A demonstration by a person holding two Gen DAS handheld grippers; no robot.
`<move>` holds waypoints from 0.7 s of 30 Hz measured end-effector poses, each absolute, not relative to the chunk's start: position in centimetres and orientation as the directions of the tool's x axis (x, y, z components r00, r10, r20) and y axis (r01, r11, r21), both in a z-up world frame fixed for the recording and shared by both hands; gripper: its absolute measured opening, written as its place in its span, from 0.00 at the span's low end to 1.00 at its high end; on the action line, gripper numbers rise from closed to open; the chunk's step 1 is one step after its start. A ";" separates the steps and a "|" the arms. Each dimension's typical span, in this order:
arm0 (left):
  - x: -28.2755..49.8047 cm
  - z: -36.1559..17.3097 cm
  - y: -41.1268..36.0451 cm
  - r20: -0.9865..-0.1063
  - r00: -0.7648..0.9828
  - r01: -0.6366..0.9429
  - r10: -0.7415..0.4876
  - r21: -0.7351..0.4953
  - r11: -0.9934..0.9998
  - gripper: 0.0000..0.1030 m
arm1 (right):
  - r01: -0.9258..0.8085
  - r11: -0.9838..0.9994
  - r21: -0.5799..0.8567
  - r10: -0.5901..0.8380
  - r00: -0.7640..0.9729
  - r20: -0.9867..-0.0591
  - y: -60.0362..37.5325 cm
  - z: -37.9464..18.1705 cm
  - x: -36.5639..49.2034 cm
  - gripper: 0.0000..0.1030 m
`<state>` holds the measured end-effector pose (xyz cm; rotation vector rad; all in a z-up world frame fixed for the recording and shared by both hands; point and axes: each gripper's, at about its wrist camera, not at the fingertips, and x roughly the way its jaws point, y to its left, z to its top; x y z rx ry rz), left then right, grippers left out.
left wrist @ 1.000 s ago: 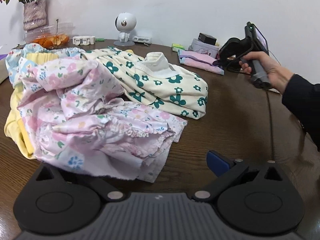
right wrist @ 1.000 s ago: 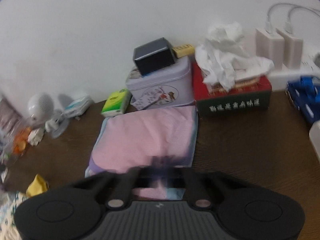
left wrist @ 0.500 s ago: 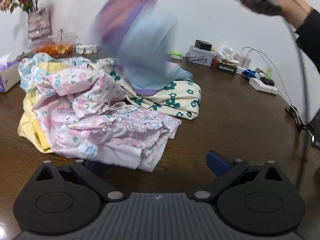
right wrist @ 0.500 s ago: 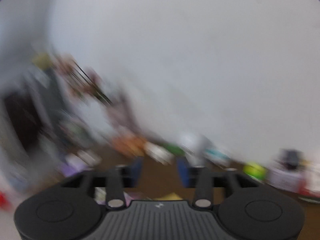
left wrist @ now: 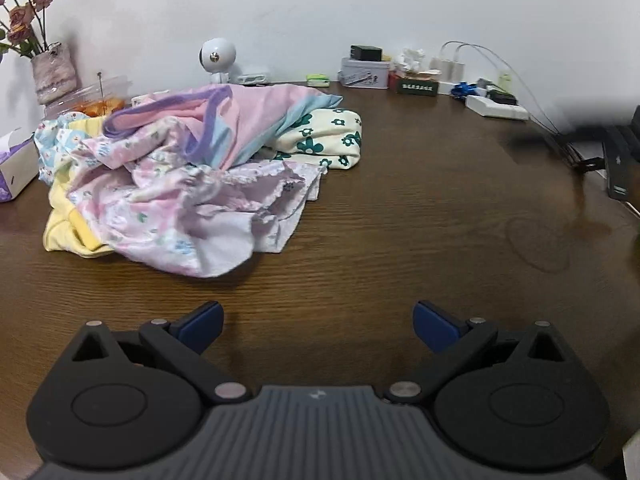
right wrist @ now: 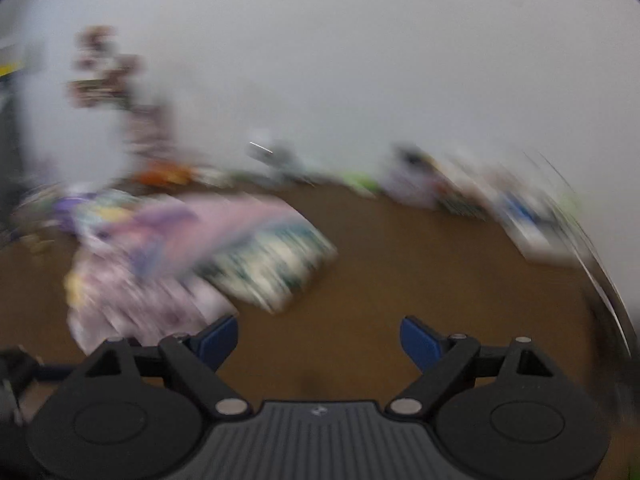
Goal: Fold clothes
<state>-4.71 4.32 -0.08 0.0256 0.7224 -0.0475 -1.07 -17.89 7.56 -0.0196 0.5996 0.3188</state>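
A dark brown wood-grain worktop [left wrist: 400,216] fills the lower view, its far edge curving against a plain white wall [left wrist: 320,4]. At 10 o'clock a vase [left wrist: 54,74] of dried roses stands by the wall. At 2 o'clock a white power strip [left wrist: 500,110] lies with cables. The right wrist view is blurred.

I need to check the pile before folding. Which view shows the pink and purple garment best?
Left wrist view: the pink and purple garment lies sharp atop the clothes pile. The right wrist view shows it only as a motion-blurred smear.

Along the wall [left wrist: 320,8]: vase [left wrist: 54,73], round white camera [left wrist: 217,57], tin box [left wrist: 365,73], tissue box [left wrist: 417,85], power strip [left wrist: 502,107].
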 end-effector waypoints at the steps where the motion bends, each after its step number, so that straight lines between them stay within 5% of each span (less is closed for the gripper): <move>1: -4.2 -0.3 4.1 -0.657 0.753 0.043 -0.039 -0.011 0.999 1.00 | -0.254 0.964 0.084 0.256 0.786 -0.562 -19.0 6.9 -2.1 0.85; 9: -2.4 -1.6 1.7 -0.645 0.764 0.023 -0.003 0.023 0.999 1.00 | -0.033 0.999 -0.005 0.023 0.788 -0.616 -20.1 2.5 -4.4 0.88; 21: -1.6 -2.1 0.4 -0.629 0.778 0.022 0.010 0.043 0.999 1.00 | -0.046 0.998 0.032 0.056 0.771 -0.635 -18.8 -0.1 -3.6 1.00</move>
